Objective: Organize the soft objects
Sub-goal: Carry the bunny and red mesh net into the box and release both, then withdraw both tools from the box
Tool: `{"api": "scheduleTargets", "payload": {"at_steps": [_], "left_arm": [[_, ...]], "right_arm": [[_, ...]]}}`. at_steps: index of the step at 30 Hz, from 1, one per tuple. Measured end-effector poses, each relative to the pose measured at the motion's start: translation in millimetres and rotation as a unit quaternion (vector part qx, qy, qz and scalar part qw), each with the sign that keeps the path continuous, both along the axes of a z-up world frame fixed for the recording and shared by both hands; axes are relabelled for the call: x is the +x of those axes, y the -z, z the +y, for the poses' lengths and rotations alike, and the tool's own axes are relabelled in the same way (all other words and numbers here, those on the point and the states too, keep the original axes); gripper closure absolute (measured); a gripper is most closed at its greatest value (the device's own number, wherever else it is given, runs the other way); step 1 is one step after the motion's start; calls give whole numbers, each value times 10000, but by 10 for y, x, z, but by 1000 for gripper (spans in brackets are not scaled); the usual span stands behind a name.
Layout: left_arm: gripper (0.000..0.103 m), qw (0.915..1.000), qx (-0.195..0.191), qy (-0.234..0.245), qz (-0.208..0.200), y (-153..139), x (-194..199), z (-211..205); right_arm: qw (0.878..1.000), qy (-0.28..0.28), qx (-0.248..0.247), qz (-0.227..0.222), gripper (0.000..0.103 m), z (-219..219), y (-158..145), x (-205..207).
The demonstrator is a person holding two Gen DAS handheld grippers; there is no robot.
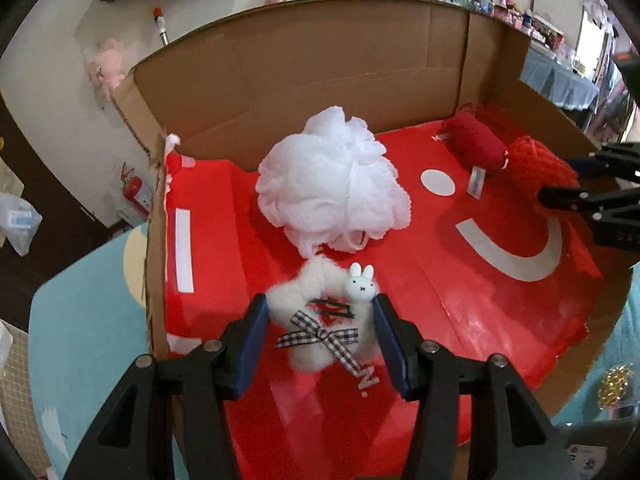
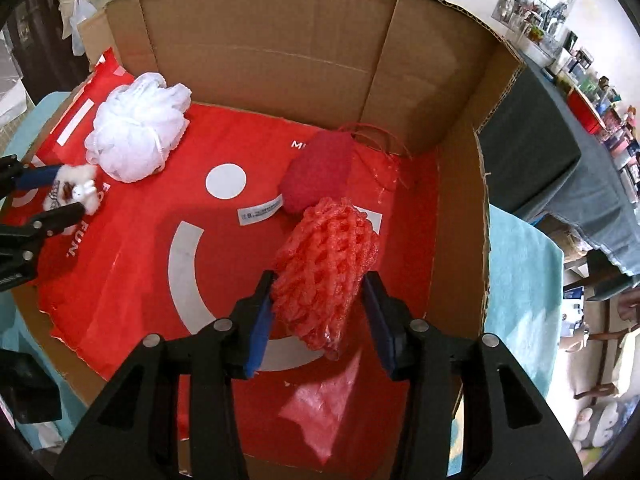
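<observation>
My left gripper (image 1: 320, 316) straddles a white fluffy hair tie (image 1: 320, 320) with a rabbit charm and checked bow; the jaws stand wide, barely touching its sides, so I call it open. It also shows in the right wrist view (image 2: 74, 192). A white mesh bath pouf (image 1: 332, 184) lies just beyond it. My right gripper (image 2: 318, 296) straddles a red foam net sleeve (image 2: 328, 264), jaws open around it. A dark red soft roll (image 2: 316, 172) with a white label lies behind the sleeve.
All lie on a red printed bag (image 1: 460, 300) lining an open cardboard box (image 1: 304, 64) with tall back flaps. The box stands on a teal cloth (image 1: 88, 300). A crumpled red plastic scrap (image 2: 324, 412) lies near the box's front.
</observation>
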State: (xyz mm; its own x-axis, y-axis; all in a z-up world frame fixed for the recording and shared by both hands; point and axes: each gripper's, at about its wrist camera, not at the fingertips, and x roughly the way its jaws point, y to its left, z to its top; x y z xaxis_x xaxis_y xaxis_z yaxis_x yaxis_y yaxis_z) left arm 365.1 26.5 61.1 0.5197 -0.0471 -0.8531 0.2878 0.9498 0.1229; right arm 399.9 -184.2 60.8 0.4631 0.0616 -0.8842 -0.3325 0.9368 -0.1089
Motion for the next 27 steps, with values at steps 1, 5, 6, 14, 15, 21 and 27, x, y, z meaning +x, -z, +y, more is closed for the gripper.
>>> {"api": "scheduleTargets", "payload": {"at_steps": [1, 5, 6, 14, 15, 21, 27], "left_arm": [[48, 10000, -12, -4, 20, 8, -2, -8], [47, 10000, 71, -11, 11, 24, -25, -39], [47, 9999, 110, -15, 4, 32, -33, -43], [33, 9998, 100, -29, -148, -14, -75, -20], [28, 9996, 91, -20, -259, -63, -111, -18], [17, 9966, -147, 39, -814, -418, -393, -39], [5, 9879, -441, -85, -1482, -838, -908, -25]], "right_arm": [[10000, -9, -41, -9, 59, 2, 7, -5], [9993, -81, -349, -89, 56, 75, 58, -24], [9990, -89, -416, -109, 53, 84, 68, -38], [9960, -125, -804, -381, 42, 150, 67, -138], [9959, -115, -799, -409, 39, 136, 44, -145], [9956, 28, -582, -732, 32, 64, -265, -347], [9918, 208, -37, -1261, 23, -90, -841, -785]]}}
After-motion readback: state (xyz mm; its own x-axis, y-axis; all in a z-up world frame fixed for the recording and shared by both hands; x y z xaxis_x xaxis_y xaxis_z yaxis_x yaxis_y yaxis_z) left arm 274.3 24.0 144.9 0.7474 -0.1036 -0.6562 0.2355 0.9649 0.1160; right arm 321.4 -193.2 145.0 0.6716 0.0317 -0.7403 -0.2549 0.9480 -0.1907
